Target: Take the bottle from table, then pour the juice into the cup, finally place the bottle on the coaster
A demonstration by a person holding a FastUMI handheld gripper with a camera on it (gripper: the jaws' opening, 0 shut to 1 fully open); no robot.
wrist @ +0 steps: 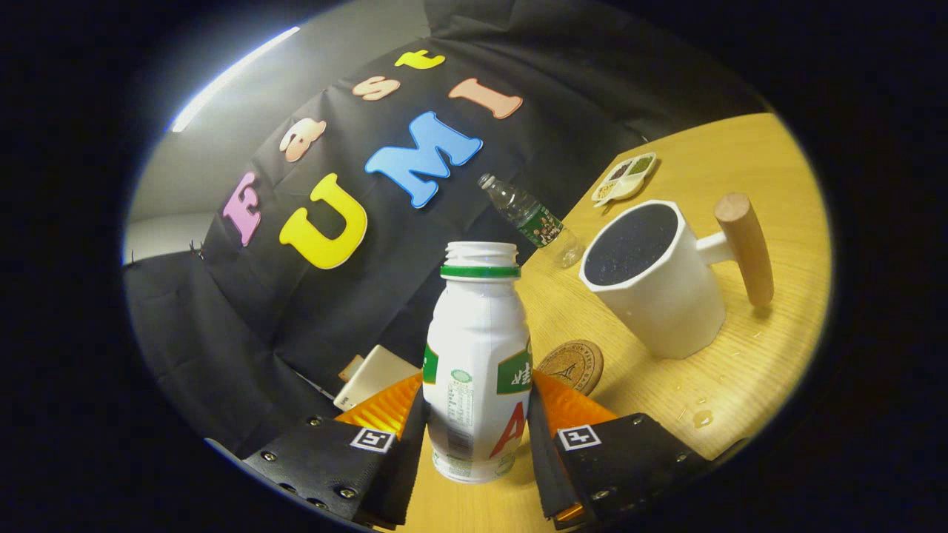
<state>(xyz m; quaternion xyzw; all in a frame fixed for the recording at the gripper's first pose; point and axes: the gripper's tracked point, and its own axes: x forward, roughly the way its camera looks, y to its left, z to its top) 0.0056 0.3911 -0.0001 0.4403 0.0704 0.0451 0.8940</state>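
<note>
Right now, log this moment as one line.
gripper shut on bottle | uncapped, upright | cup beyond | coaster bare

Fisheye rides gripper (close, forward).

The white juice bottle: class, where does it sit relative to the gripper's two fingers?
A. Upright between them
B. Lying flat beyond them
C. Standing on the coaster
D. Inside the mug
A: the juice bottle stands upright, uncapped, with a finger pressed against each side.
</note>
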